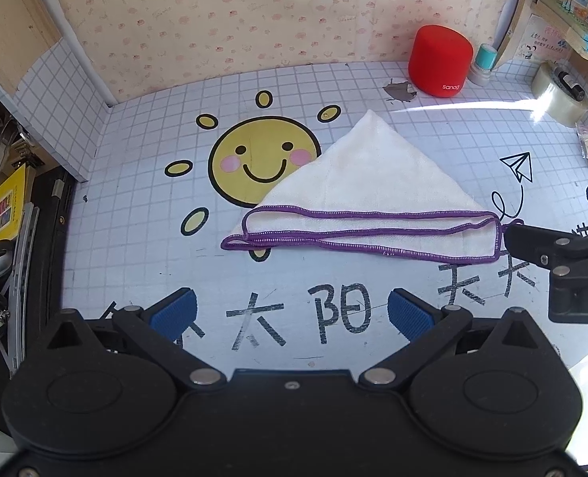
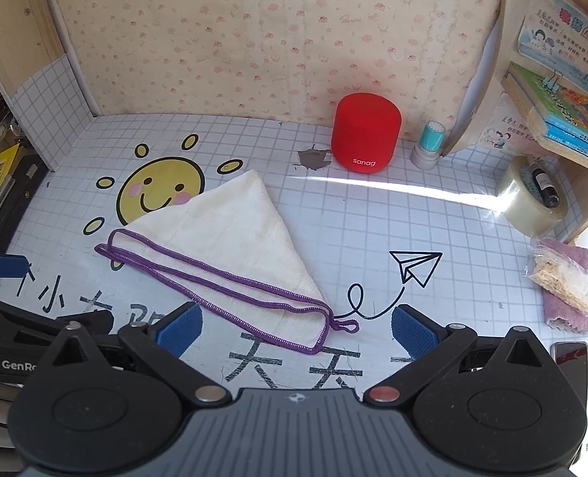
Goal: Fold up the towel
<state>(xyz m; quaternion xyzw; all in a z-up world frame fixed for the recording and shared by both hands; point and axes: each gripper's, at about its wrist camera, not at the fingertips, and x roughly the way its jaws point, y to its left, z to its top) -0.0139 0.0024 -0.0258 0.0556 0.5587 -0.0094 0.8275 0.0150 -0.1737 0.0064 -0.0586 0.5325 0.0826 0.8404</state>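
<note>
Both grippers are spread wide and empty right now: the left gripper (image 1: 290, 312) with its blue ribbed pads hangs over the black lettering, and the right gripper (image 2: 296, 330) sits just short of the towel's near corner. The white cloth towel with purple stitched edging (image 1: 367, 190) lies folded into a triangle on the grid-patterned tabletop (image 1: 143, 198), overlapping the yellow smiley sun drawing (image 1: 254, 159). Further back, by the wall, there's a red cylindrical speaker (image 2: 366, 133).
</note>
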